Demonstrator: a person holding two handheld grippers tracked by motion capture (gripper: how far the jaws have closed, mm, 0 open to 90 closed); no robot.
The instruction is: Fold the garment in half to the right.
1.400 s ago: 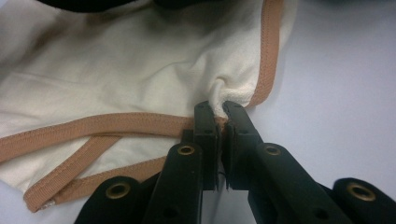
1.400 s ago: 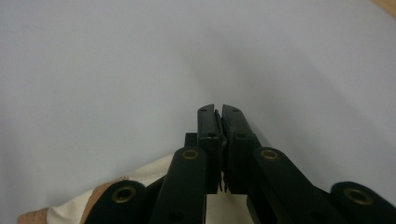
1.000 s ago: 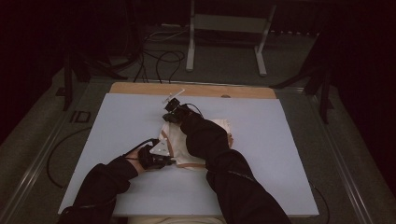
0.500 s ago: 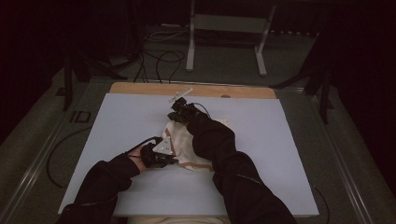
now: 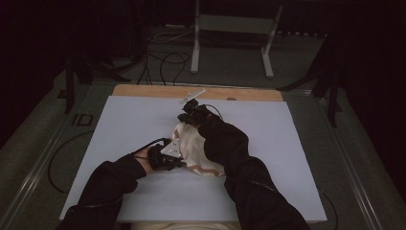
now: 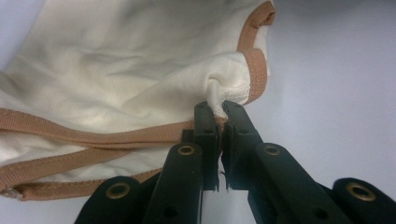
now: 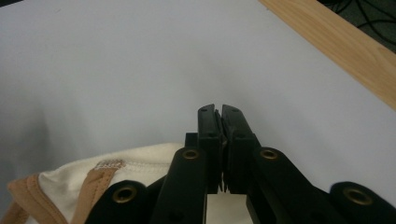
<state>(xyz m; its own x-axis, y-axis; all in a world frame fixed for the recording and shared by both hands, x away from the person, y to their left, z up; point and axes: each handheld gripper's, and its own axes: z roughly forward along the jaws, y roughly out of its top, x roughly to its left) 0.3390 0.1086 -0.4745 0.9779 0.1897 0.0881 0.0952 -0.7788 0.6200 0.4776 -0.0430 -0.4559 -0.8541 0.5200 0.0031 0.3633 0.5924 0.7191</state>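
Observation:
A cream garment (image 5: 195,147) with tan trim lies bunched in the middle of the white table (image 5: 297,158). My left gripper (image 5: 178,163) is at its near left edge, shut on a fold of cream cloth (image 6: 116,70) beside the tan binding; the left gripper view shows the pinch at the jaw tips (image 6: 219,109). My right gripper (image 5: 187,117) hovers over the garment's far end with its jaws shut. In the right gripper view its tips (image 7: 219,112) hold nothing, and the garment (image 7: 70,182) lies below them to the left.
A wooden strip (image 5: 143,91) runs along the table's far edge (image 7: 336,51). Beyond it a metal stand (image 5: 230,28) and cables (image 5: 163,62) sit on the dark floor. Bare white surface spreads on both sides of the garment.
My right gripper has moved a little to the right and up, over the garment's far end. The left gripper has kept its pinch on the near edge.

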